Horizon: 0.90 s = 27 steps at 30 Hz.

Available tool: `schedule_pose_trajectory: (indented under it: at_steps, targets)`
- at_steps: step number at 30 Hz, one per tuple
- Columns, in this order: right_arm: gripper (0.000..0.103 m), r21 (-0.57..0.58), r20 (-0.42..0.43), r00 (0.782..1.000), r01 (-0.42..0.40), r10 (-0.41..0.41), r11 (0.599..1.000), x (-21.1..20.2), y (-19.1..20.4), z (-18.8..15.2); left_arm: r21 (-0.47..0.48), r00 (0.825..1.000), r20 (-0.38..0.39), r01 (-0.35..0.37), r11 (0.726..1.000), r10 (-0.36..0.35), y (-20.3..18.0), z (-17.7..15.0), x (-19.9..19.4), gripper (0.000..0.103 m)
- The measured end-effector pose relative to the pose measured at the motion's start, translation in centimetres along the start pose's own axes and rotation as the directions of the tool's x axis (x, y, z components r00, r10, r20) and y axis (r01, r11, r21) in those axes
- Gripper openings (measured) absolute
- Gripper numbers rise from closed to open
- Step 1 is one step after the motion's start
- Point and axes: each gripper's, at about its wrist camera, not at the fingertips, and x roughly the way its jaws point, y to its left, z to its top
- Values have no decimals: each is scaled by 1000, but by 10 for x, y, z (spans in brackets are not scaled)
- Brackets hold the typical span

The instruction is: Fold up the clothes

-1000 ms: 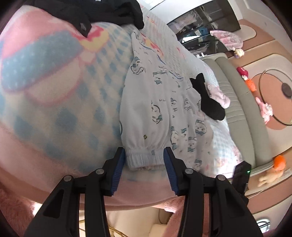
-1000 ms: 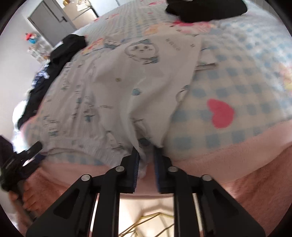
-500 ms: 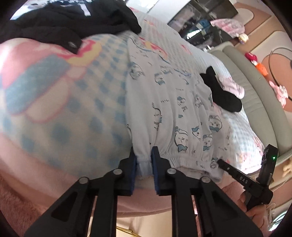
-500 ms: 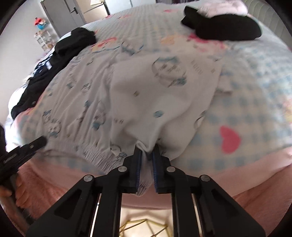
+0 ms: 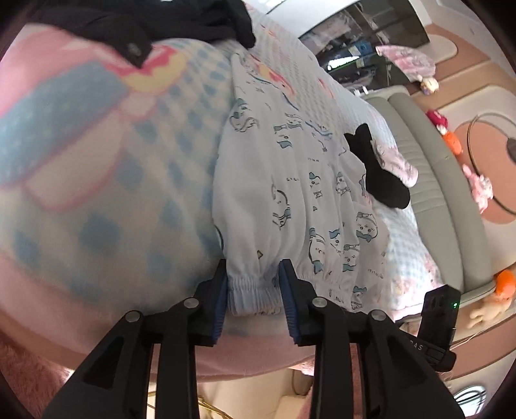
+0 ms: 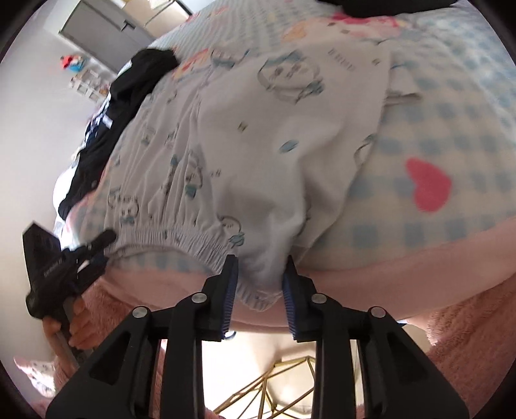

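Pale pyjama trousers (image 5: 290, 180) with a blue cartoon print lie flat on the pink and blue checked blanket (image 5: 96, 161), their elastic waistband at the near edge of the bed. My left gripper (image 5: 253, 290) straddles the waistband's left corner; its jaws are opening, and the gathered cloth sits loosely between the blue pads. In the right wrist view the trousers (image 6: 258, 145) run away from me. My right gripper (image 6: 259, 290) is at the other waistband corner, jaws also opening, with a fold of cloth between them. The left gripper (image 6: 64, 264) shows at the far left there.
Black clothes (image 5: 161, 22) are heaped at the blanket's far side, also seen as black clothes (image 6: 129, 87). A black garment (image 5: 383, 174) and a pink one (image 5: 396, 161) lie beside the trousers. A grey padded bed frame (image 5: 435, 167) runs on the right. A gold wire frame (image 6: 277, 386) stands below.
Half a second ago both grippers were clamped on the waistband corners. Now both pairs of jaws stand apart with the cloth loose between them. The waistband lies closer to the bed's near edge.
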Motion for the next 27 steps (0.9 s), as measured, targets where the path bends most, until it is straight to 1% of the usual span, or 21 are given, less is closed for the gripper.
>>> schedule_pose_trajectory:
  at_steps: [2,3,4,6,8,10,12,14,15,16,17,18,20,21,23,24,25,26,27]
  targets:
    - [32,-24,15,1000,22,-22,999,6,5,1,23,1000,3,-18,1000,17,-6,0,2,29]
    - [27,-35,25,999,35,-34,999,10,7,1,39,999,15,-32,999,32,-10,-1,0,25]
    - [23,-35,25,998,51,-50,998,12,8,1,55,999,27,-46,997,44,-13,-3,-3,18]
    - [9,-54,55,995,83,-80,995,7,12,1,79,996,45,-74,994,70,-21,-5,-9,14]
    - [6,-89,97,988,125,-116,988,-2,17,1,96,993,61,-102,990,96,-26,-5,-16,12]
    - [6,-103,138,978,174,-160,979,-12,18,3,93,993,67,-106,990,100,-29,-4,-21,11]
    - [6,-97,180,961,230,-211,968,-27,15,8,103,993,78,-98,990,90,-34,-4,-27,11]
    - [6,-91,223,950,242,-217,966,-44,12,12,119,993,86,-85,989,75,-40,-6,-32,11]
    - [6,-87,236,948,238,-212,967,-50,13,14,127,994,87,-81,989,70,-43,-7,-33,11]
    - [6,-93,222,956,215,-190,972,-54,12,14,133,993,89,-95,987,84,-44,-9,-32,11]
    - [6,-94,179,971,176,-157,980,-52,10,14,133,990,91,-122,984,110,-43,-10,-30,11]
    - [7,-85,141,982,135,-123,987,-51,8,12,122,989,83,-133,984,124,-39,-10,-27,11]
    - [8,-61,78,996,45,-40,997,-44,1,2,80,990,56,-137,987,133,-27,-11,-20,12]
    - [14,-48,52,999,19,-17,999,-40,-1,-3,63,992,46,-123,990,120,-21,-10,-19,12]
    - [25,-19,13,1000,11,-11,1000,-26,-4,-12,35,995,35,-95,995,94,-13,-9,-18,14]
    - [28,-3,3,1000,12,-12,1000,-21,-5,-15,28,996,30,-89,996,88,-11,-8,-18,14]
    - [28,19,-4,1000,-2,2,1000,-17,-8,-17,24,996,25,-84,996,84,-8,-8,-17,15]
    - [28,46,-7,999,-39,39,998,-13,-11,-19,23,996,22,-84,996,83,-8,-7,-17,15]
    - [32,62,-6,999,-53,54,997,-9,-13,-19,25,997,18,-79,997,79,-7,-7,-16,15]
